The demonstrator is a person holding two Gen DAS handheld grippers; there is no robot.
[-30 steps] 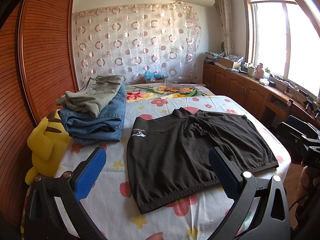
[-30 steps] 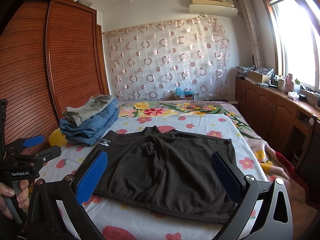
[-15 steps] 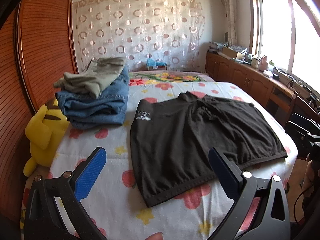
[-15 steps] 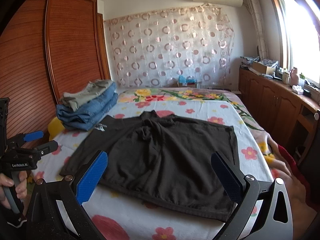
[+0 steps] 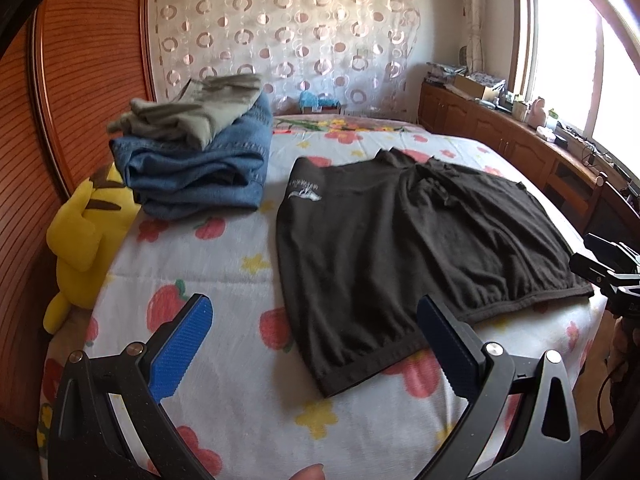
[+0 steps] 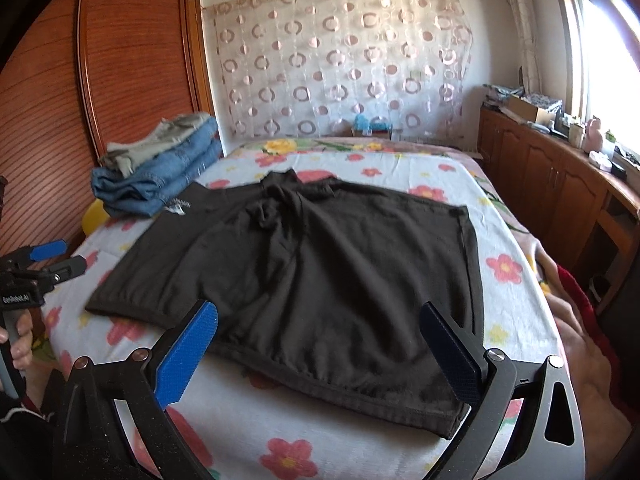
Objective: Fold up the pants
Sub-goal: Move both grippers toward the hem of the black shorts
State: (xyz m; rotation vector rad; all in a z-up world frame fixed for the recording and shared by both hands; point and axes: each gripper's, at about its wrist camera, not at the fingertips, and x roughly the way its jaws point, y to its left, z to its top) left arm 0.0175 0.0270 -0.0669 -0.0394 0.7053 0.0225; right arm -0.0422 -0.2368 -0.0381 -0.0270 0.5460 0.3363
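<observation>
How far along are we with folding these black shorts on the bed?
Done: a folded stack of blue jeans topped by grey-green trousers sits at the bed's left. In hand: nothing; the left gripper and right gripper are both open, above the near hem. Left: the black shorts lie spread flat on the floral bedspread, no fold made yet.

Our left gripper [image 5: 314, 334] hangs over the near end of the bed [image 5: 248, 408], jaws spread wide with nothing between them. Beyond them we see the black shorts [image 5: 400, 248] lying flat on the flowered bedspread, waistband nearest us and a white logo [image 5: 305, 192] on the far left leg. Left of the shorts, folded blue jeans [image 5: 200, 172] carry grey-green trousers [image 5: 196, 110]. A yellow plush toy [image 5: 86, 240] sits at the bed's left edge. The right gripper [image 5: 608, 270] shows at the right edge.
</observation>
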